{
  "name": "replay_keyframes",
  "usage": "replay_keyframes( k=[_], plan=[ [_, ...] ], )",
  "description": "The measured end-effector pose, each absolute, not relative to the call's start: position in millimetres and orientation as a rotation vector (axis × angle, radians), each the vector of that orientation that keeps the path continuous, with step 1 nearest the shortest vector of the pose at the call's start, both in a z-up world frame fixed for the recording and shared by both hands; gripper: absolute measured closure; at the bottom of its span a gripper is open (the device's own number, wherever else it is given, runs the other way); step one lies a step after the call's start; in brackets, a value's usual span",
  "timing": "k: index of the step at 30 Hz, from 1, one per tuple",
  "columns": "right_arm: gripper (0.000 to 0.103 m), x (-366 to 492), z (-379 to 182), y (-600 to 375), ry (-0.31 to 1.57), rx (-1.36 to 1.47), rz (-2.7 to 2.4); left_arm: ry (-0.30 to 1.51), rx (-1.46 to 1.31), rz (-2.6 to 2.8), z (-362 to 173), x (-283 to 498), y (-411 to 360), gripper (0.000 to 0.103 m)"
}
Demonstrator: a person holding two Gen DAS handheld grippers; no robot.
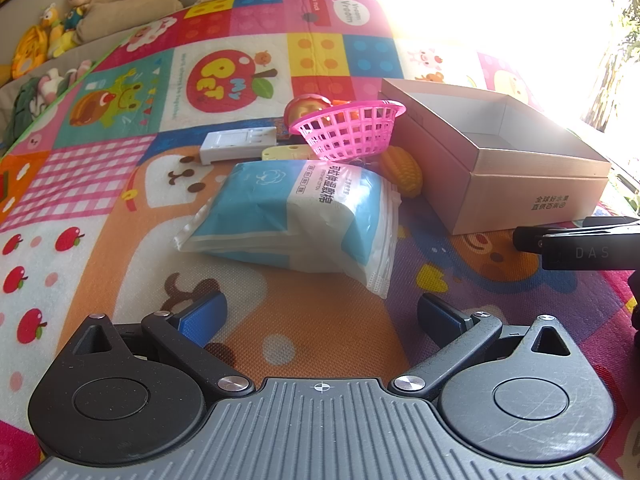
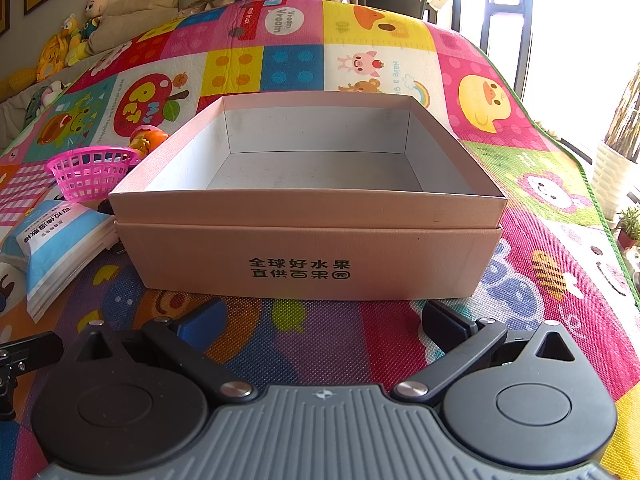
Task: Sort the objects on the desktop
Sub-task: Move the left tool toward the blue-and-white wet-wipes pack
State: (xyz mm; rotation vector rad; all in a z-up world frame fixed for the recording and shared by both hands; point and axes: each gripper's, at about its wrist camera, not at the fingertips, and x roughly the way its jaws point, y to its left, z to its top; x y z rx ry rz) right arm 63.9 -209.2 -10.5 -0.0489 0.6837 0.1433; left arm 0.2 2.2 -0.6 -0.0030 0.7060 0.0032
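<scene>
A blue-and-white tissue pack lies on the colourful play mat just ahead of my open, empty left gripper. Behind it are a pink plastic basket, a yellow toy corn, a white plastic piece and a small round toy. An open, empty pink cardboard box stands right in front of my open, empty right gripper. The box also shows at the right of the left wrist view. The pack and the basket lie left of the box.
Plush toys and cushions line the far left edge of the mat. Bright windows glare at the far right. Potted plants stand beyond the mat's right edge. The right gripper's body shows at the left wrist view's right edge.
</scene>
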Motion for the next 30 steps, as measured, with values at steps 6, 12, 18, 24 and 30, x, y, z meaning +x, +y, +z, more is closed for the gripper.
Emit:
replay_keyframes(
  k=[6, 12, 18, 24, 30],
  plan=[
    [0.0, 63.8, -10.4, -209.1, 0.684, -0.049, 0.143, 0.706, -0.003, 0.003, -0.7, 0.2, 2.2, 0.0],
    [0.0, 63.8, -10.4, -209.1, 0.684, -0.049, 0.143, 0.706, -0.003, 0.003, -0.8, 0.2, 2.5, 0.0],
    [0.0, 63.8, -10.4, -209.1, 0.684, -0.049, 0.143, 0.706, -0.003, 0.003, -0.8, 0.2, 2.5, 0.0],
    [0.0, 63.8, -10.4, -209.1, 0.684, -0.049, 0.143, 0.706, -0.003, 0.003, -0.8, 0.2, 2.2, 0.0],
    [0.0, 65.5, -10.7, -208.7, 0.685, -0.048, 0.144, 0.712, -0.002, 0.0, 0.5, -0.9, 4.7, 0.0]
  ],
)
